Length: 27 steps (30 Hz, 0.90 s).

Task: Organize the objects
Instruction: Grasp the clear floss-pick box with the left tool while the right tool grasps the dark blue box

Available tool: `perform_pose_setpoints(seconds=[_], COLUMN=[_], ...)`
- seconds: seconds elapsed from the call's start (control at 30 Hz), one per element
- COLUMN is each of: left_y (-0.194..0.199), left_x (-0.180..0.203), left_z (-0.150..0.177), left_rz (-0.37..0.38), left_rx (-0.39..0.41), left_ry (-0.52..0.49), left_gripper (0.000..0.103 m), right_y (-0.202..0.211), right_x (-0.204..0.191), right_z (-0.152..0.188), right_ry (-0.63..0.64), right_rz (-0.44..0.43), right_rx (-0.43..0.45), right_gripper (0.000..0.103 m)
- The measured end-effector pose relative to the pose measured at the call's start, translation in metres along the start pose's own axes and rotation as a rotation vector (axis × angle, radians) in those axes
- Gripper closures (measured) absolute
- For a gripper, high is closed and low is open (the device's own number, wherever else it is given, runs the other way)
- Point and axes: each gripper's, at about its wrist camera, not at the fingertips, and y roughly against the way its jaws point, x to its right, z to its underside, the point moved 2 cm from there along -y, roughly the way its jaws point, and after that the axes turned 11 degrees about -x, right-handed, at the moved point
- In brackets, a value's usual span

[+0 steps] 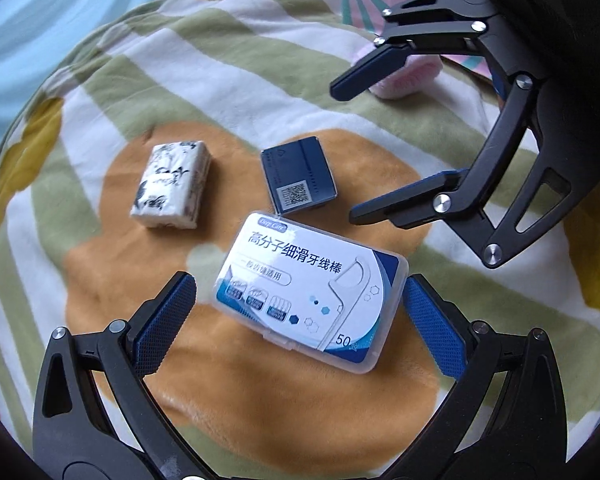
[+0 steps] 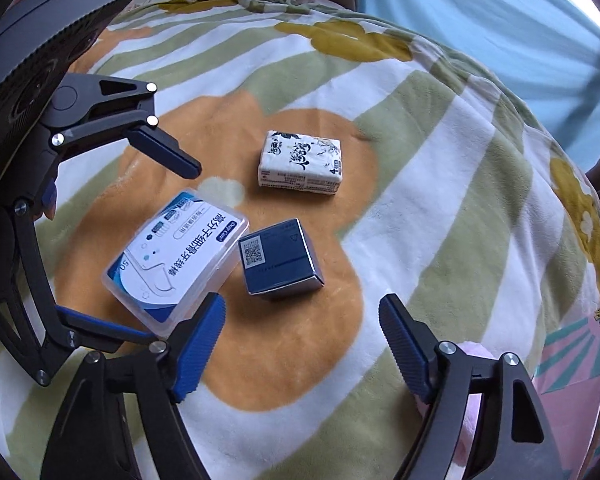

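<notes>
A clear floss-pick box with a blue and white label lies flat on the orange flower of a striped blanket. My left gripper is open astride it, with a small gap at the left pad. A dark blue carton stands beside the floss box. My right gripper is open just short of the carton, with nothing between its pads. A white tissue pack lies farther off, also visible as the tissue pack. Each view shows the other gripper: the right gripper, the left gripper.
A fluffy pink item rests on the blanket behind the right gripper's fingers, partly hidden. Pink patterned fabric lies at the blanket's edge. A light blue cloth hangs beyond the blanket. The two grippers stand close together over the objects.
</notes>
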Motion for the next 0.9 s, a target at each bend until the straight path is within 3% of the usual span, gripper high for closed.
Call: perform_pose_setpoints(seconds=[0.13,0.5,0.9], left_y=[-0.010,-0.021,-0.014], left_x=[-0.001,-0.003,-0.003], left_z=[-0.004,-0.008,-0.009], left_rz=[0.028,0.097,0.117], left_rx=[-0.010,0.001,-0.001], left_ry=[-0.030,-0.043,-0.021], left_gripper=[0.000,0.003,0.004], right_y=[-0.009,-0.021,-0.014], right_x=[-0.001,-0.003,0.002], right_z=[-0.004,-0.018,-0.022], right_ry=[0.017,0.060,0.051], right_rz=[-0.002,-0.025,-0.055], right_rx=[0.003,0.007,-0.007], right_gripper=[0.030,0.066,0.068])
